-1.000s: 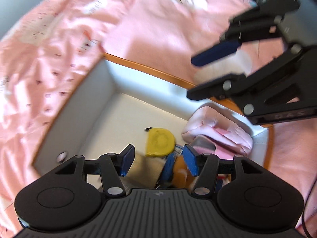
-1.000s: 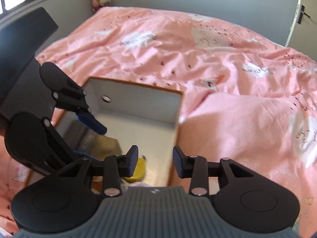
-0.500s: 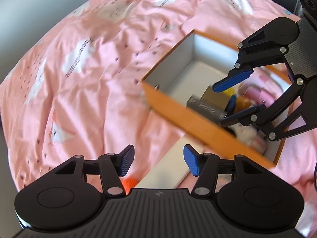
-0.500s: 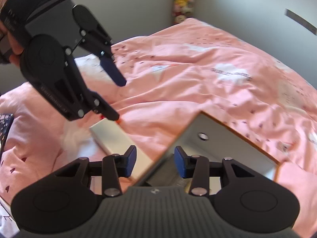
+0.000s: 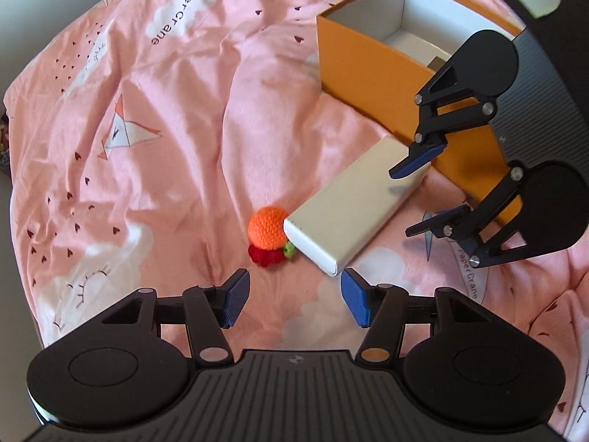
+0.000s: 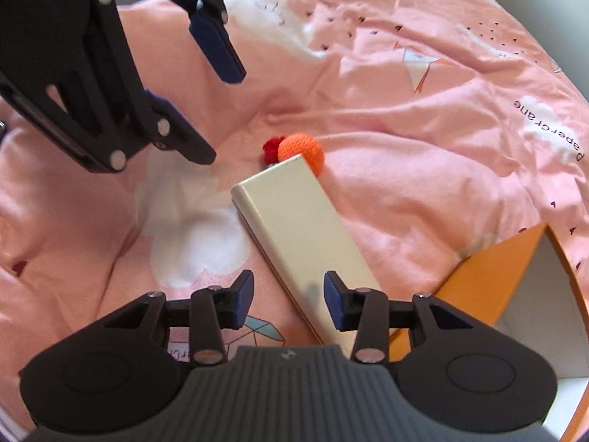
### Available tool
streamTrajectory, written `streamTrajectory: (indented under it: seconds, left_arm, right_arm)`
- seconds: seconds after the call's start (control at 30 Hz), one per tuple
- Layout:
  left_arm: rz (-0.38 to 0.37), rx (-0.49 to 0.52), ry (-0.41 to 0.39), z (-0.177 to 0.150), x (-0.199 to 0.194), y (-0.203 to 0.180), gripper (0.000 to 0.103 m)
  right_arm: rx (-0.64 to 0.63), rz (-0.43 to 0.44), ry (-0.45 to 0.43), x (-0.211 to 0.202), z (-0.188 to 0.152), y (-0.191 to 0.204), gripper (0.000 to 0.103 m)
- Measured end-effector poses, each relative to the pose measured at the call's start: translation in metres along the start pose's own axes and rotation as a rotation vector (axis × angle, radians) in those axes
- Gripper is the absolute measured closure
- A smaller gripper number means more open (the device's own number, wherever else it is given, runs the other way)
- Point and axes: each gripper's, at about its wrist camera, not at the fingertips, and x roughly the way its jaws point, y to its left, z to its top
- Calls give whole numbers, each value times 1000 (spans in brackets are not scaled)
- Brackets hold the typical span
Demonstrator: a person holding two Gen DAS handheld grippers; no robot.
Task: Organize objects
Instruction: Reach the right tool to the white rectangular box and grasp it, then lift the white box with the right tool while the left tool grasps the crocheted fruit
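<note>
**Two grippers close in on a slim box left out on the bed**

A long, flat, cream-white cardboard box (image 5: 355, 208) lies on the pink printed duvet (image 5: 176, 154), one short end touching the open orange cardboard storage box (image 5: 371, 70), the other against a small orange crocheted ball (image 5: 267, 227) with red and green trim. The left gripper (image 5: 293, 300) hovers above the end by the ball, jaws wide and empty. The right gripper (image 6: 288, 301) hangs over the end by the storage box; its jaws have just been opening and stand apart with the box below them, not clamped. The box looks light, stiff and smooth-sided, so likely to slip or dent under a hard squeeze. A grip across its narrow width, near the middle, seems safest. The yarn ball looks soft and would squash readily.
</note>
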Motion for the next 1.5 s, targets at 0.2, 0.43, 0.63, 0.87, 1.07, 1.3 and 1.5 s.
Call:
streamTrajectory:
  seconds: [0.2,0.43,0.63,0.87,1.07,1.3,1.5]
  left_arm:
    - [-11,-2,3,-12,19,7,36]
    - [-30,-22,-8,-18,36,20,36]
    - [-24,-31,-12,-16,52,32,36]
    - [-19,-16,-35,-4,71,35,36]
    - [11,36,-43,8,90,29,32]
    - [-1,25,-59,18,108,26,46]
    - [16,-14,-23,22,106,21,51]
  right_arm:
    - [-93,-94,51,25,5,13,56]
    - [-170,-144,71,43,14,15,50]
    - [-122,-95,63,32,19,-2,66]
    - [16,-93,38,22,30,-35,77]
    - [97,-51,39,29,36,-52,77]
    - [136,-2,43,28,35,-59,77]
    - [195,47,30,29,33,-59,71]
